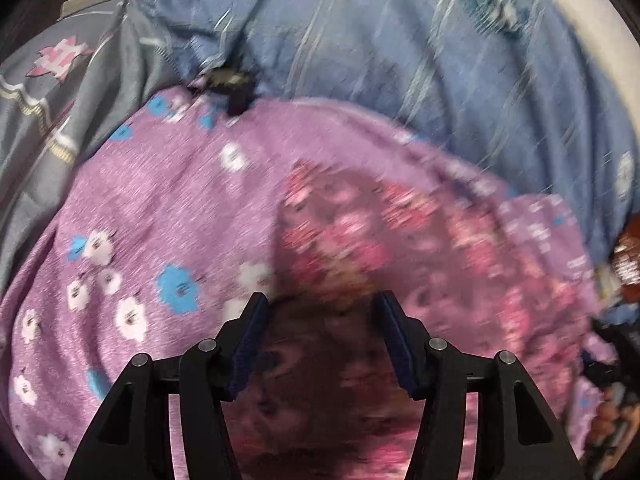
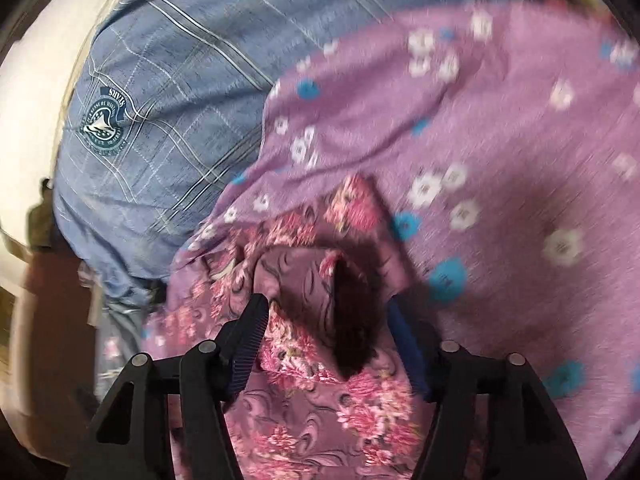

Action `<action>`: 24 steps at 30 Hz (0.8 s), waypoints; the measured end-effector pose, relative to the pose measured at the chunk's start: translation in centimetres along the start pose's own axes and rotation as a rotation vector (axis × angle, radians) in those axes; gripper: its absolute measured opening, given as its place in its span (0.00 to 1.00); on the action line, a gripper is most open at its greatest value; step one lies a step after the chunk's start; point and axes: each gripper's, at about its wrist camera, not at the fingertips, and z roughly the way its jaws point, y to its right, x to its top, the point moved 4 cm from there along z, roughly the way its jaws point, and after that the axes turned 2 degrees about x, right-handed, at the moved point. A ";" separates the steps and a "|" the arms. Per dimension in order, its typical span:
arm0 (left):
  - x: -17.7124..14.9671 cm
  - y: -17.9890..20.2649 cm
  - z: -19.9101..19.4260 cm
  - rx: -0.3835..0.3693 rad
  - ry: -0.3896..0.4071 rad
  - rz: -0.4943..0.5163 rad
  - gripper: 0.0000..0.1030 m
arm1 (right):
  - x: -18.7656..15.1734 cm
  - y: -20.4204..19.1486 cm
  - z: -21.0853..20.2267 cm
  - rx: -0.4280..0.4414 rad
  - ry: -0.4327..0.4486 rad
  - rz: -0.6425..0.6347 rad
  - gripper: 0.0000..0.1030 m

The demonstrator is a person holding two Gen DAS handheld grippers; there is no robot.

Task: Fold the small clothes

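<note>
- Blue striped bedsheet (image 2: 168, 128): covers the far part of both views; a round printed emblem (image 2: 102, 126) is legible only in the right wrist view. In the left wrist view, motion blur smears its stripes.
- Lilac flowered cloth (image 1: 152, 216): spread over the sheet, white and blue blossoms; its near and right edges are cut off by the lens rim.
- Mauve rose-print garment (image 2: 320, 380): lies on the lilac cloth, near centre. In the left wrist view it is heavily blurred and its outline cannot be traced.
- Dark small item (image 1: 230, 86) at the far edge of the lilac cloth: too blurred to identify.
- Left gripper (image 1: 322, 302): points down at the garment, jaws apart; contact cannot be determined.
- Right gripper (image 2: 324, 304): jaws apart, straddling a raised fold of the garment; its right finger is partly hidden by fabric.
</note>
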 end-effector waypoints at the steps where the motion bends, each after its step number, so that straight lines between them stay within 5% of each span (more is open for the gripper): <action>1: -0.2 -0.2 0.8 0.011 -0.033 -0.004 0.52 | -0.3 -0.6 0.7 0.036 -0.030 -0.027 0.14; 2: -0.3 -0.3 1.1 0.001 -0.046 -0.012 0.51 | -0.4 -1.3 0.7 0.012 -0.032 -0.070 0.02; 8: 0.0 -0.2 1.3 0.018 -0.040 0.019 0.47 | 0.0 -6.2 -6.5 -0.082 0.282 -0.339 0.02; 11: 0.1 -0.5 1.3 0.023 -0.046 0.025 0.47 | -0.6 -4.2 -4.4 -0.234 0.145 -0.399 0.02; 14: 0.2 -1.7 1.0 0.022 -0.055 0.025 0.47 | 0.1 0.6 -4.6 -0.419 0.110 -0.270 0.09; 15: 0.2 -1.9 0.9 0.023 -0.054 0.024 0.47 | 0.3 1.2 -5.3 -0.414 0.128 -0.237 0.09; 18: 0.3 -2.1 -0.1 0.018 -0.033 0.021 0.42 | 0.0 -0.8 -6.6 -0.223 0.181 -0.241 0.10; 20: 0.4 -1.7 -1.2 -0.002 0.009 0.034 0.35 | -1.0 -3.7 -5.4 -0.145 0.158 -0.330 0.11; 24: 0.8 -0.5 -2.8 -0.101 0.091 0.034 0.40 | -3.6 -6.4 0.4 -0.135 0.024 -0.437 0.20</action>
